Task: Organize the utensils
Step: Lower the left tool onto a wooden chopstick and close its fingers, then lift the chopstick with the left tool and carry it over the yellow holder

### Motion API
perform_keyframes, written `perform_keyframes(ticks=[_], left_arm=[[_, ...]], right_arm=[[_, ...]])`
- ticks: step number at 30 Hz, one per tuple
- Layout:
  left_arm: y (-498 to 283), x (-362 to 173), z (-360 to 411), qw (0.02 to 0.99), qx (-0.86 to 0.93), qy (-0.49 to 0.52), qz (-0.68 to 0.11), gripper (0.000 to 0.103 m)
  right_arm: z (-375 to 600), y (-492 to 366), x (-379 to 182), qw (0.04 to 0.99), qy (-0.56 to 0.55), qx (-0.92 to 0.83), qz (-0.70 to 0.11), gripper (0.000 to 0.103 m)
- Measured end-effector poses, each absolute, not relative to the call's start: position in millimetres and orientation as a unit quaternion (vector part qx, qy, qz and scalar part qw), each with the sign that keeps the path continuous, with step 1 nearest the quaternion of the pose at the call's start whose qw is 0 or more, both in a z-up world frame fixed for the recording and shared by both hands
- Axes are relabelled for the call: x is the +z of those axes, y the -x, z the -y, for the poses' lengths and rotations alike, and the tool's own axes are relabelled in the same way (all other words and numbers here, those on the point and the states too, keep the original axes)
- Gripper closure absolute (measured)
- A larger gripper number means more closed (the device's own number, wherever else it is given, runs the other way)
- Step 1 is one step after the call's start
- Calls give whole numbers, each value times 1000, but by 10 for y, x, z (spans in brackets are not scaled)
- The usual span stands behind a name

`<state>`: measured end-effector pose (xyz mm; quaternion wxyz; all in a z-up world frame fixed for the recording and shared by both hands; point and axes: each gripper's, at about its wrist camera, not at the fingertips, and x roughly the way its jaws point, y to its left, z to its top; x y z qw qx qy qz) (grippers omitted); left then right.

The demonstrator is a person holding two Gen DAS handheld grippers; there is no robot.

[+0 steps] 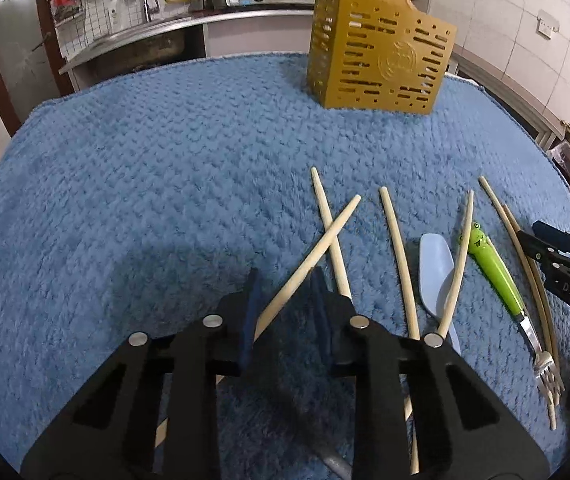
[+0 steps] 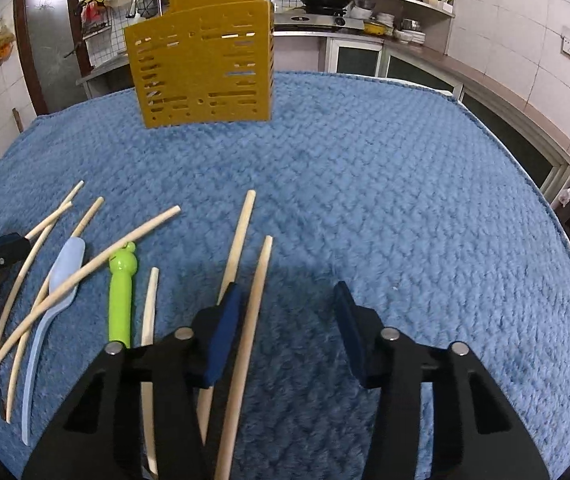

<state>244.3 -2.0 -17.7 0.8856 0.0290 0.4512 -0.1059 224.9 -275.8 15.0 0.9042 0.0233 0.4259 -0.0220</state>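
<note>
Several wooden chopsticks lie scattered on the blue towel (image 1: 165, 168). My left gripper (image 1: 285, 284) has its blue pads around one chopstick (image 1: 317, 248) that crosses another (image 1: 327, 216); the jaws look nearly closed on it. A pale blue spoon (image 1: 437, 276) and a green frog-handled fork (image 1: 493, 268) lie to the right. My right gripper (image 2: 289, 300) is open low over the towel, with a chopstick (image 2: 255, 304) just inside its left pad and another (image 2: 239, 236) beside it. The yellow slotted utensil holder (image 1: 377, 52) stands at the far side; it also shows in the right wrist view (image 2: 205, 64).
The right gripper's body shows at the right edge of the left wrist view (image 1: 565, 268). In the right wrist view the spoon (image 2: 65, 268), fork handle (image 2: 121, 292) and several chopsticks lie at left. Kitchen counters and a sink stand behind the table.
</note>
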Motion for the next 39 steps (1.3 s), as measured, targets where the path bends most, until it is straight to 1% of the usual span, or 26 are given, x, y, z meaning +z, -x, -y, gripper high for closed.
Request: perform_keyframes(ticks=[6, 16, 19, 20, 21, 22, 26, 36, 39], left_arm=[[-2520, -200, 129, 881, -106, -47, -459, 79], [-2815, -183, 207, 870, -108, -36, -479, 80], [-2860, -180, 174, 869, -104, -27, -483, 90], [-2870, -180, 147, 868, -103, -23, -485, 93], [-2874, -179, 128, 867, -104, -19, -486, 97], [-2886, -182, 84, 866, -105, -10, -488, 99], [-2901, -186, 18, 863, -111, 6, -494, 98], [-2921, -193, 64, 863, -97, 2, -495, 99], [-2914, -191, 74, 865, -94, 2, -492, 99]], right_arm=[[2743, -2305, 155, 899, -30, -15, -436, 66], [2697, -2408, 170, 890, -31, -18, -455, 71], [2679, -2434, 182, 886, -28, -19, -462, 77], [2666, -2434, 187, 886, -26, -16, -463, 84], [2657, -2433, 190, 885, -26, -12, -464, 89], [2642, -2432, 191, 885, -23, -11, -465, 89], [2626, -2441, 196, 883, -20, -11, -468, 90], [2687, -2493, 196, 868, -44, -6, -495, 89], [2689, -2486, 197, 869, -43, -3, -493, 90]])
